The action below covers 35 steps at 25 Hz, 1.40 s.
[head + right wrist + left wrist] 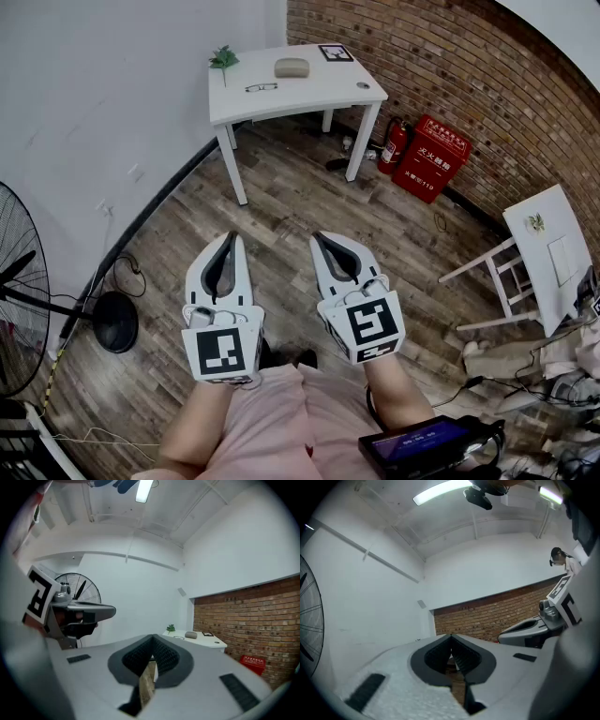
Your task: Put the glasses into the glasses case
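Two grippers, jaws shut, empty: L gripper (pixel 232 236), R gripper (pixel 317 236). Glasses (pixel 262 87) on far white table (pixel 319 92), toward near edge; case (pixel 292 67) just beyond. Open wood floor (pixel 291 202) between.

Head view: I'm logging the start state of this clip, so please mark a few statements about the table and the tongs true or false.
1. The glasses lie on the table, beside the case, not in it. True.
2. The left tongs hold the glasses. False: they are shut on nothing, away from the table.
3. The right tongs are shut. True.
4. The fire extinguisher stands left of the table. False: it stands to its right.
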Available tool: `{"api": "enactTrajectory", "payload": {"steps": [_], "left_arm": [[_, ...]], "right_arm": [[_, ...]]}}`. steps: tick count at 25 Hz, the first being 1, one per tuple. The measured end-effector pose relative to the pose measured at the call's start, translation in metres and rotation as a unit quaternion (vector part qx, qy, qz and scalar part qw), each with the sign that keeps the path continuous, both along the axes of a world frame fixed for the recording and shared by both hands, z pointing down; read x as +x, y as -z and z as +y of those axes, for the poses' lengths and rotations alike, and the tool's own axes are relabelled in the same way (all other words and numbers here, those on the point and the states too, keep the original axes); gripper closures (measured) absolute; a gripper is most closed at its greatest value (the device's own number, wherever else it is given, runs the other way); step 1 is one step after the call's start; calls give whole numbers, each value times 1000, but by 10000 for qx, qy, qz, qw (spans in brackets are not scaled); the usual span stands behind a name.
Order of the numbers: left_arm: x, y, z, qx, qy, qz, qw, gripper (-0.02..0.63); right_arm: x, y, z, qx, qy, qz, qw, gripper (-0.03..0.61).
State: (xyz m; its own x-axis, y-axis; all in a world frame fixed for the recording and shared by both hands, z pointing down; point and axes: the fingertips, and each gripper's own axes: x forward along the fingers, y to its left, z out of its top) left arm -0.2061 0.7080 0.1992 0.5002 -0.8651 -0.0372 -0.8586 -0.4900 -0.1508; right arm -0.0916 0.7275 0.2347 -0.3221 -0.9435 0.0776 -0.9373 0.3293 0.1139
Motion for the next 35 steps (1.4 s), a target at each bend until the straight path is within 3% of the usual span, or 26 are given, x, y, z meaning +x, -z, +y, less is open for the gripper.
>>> {"api": "enactTrajectory", "payload": {"steps": [11, 12, 13, 14, 22, 29, 35], "left_arm": [[43, 3, -7, 85, -438, -73, 9990, 606], [46, 2, -8, 84, -463, -86, 9989, 606], [50, 2, -9, 80, -480, -106, 9988, 606], [53, 0, -10, 70, -488, -129, 9987, 606], [61, -11, -24, -21, -219, -150, 9996, 604], [47, -36, -79, -280, -28, -121, 9995, 604], [43, -64, -163, -564, 72, -121, 9983, 606]], "right_arm": [[35, -2, -1, 15, -394, -163, 9991, 574], [38, -3, -2, 1, -387, -225, 9990, 557], [41, -4, -3, -26, -351, -292, 9990, 451], [44, -5, -4, -43, -329, -345, 9989, 424], [66, -4, -24, 27, -301, -224, 9993, 423], [61, -28, -80, -148, -251, -147, 9995, 426], [64, -53, -163, -336, -249, -130, 9990, 428]]}}
